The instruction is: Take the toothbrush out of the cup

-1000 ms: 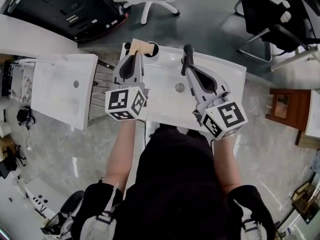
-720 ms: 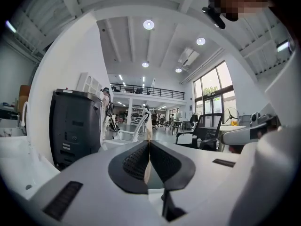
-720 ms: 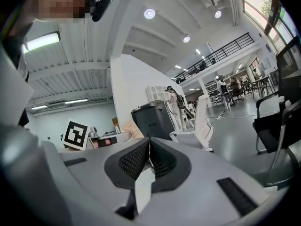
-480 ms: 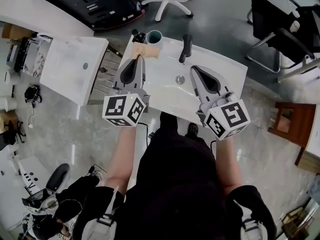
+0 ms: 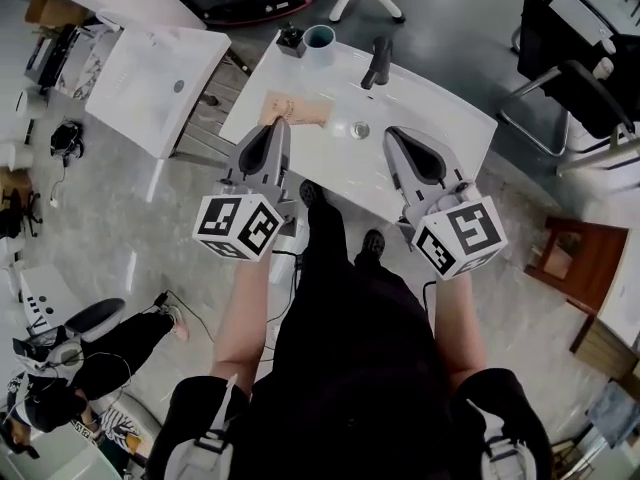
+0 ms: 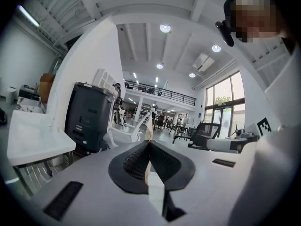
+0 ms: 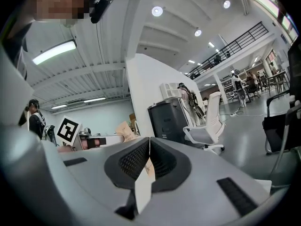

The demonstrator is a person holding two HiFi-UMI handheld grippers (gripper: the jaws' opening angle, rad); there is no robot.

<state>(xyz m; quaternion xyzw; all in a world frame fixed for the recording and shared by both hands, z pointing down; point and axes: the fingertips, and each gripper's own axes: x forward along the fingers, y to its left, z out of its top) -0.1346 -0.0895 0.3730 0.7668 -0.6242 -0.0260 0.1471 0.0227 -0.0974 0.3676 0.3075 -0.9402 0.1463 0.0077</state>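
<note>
Fingers of left gripper are fully closed on the flat tan toothbrush packet, at its 12 o'clock. Those of right gripper are closed, empty. From packet, cup stands at 1 o'clock, apart.

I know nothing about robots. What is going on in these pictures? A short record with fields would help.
Setting: white sink with faucet and drain
Who: a person holding a gripper in each hand
Left gripper: shut on a flat tan packet, over the sink's left side
Right gripper: shut, empty, near the drain
Cup: upright at the sink's far corner, apart from both grippers, looks empty
Beside cup: small dark thing, too small to tell
</note>
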